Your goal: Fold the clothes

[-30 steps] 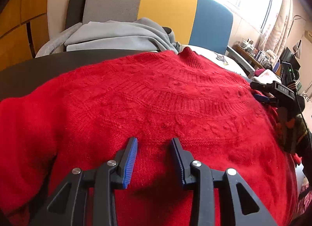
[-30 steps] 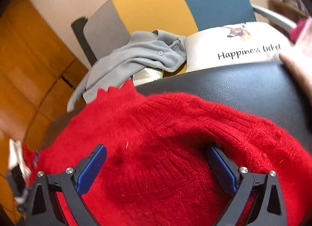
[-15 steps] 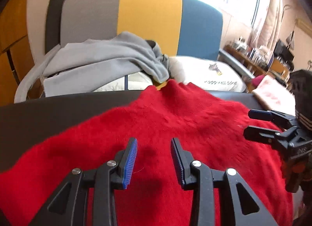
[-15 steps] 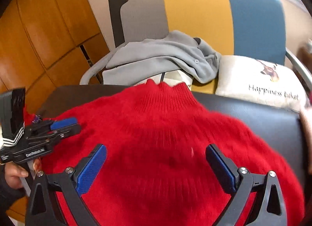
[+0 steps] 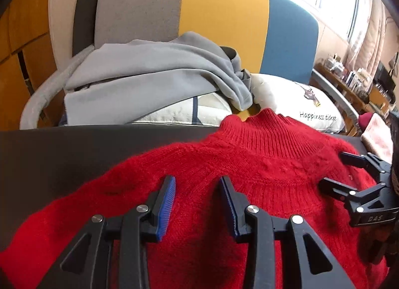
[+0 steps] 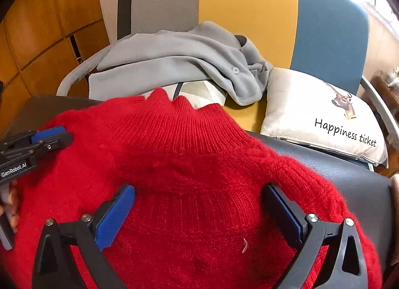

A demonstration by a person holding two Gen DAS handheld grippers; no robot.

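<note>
A red knit sweater (image 5: pixel 249 164) lies spread on the dark table (image 5: pixel 74 149), its ribbed collar (image 6: pixel 179 124) pointing at the chair. A ribbed band (image 6: pixel 199 204) lies across it below the collar. My left gripper (image 5: pixel 197 179) hovers open over the sweater's left half with nothing between its blue pads. My right gripper (image 6: pixel 199 189) is wide open just above the ribbed band, straddling it. Each gripper shows in the other's view: the right gripper (image 5: pixel 334 171) at the sweater's right shoulder, the left gripper (image 6: pixel 49 136) at its left edge with a hand behind it.
Behind the table stands a chair with a grey, yellow and blue back (image 5: pixel 219 22). On its seat are a crumpled grey garment (image 5: pixel 149 74) and a white "Happiness ticket" pillow (image 6: pixel 324 119). Wood panels (image 6: pixel 37 27) line the left; a cluttered shelf (image 5: pixel 349 74) sits right.
Both grippers have drawn back and tilted up from the knit, so the collar and chair now show fully. The right gripper, earlier pressed into a sweater fold, now sits above the ribbed band.
</note>
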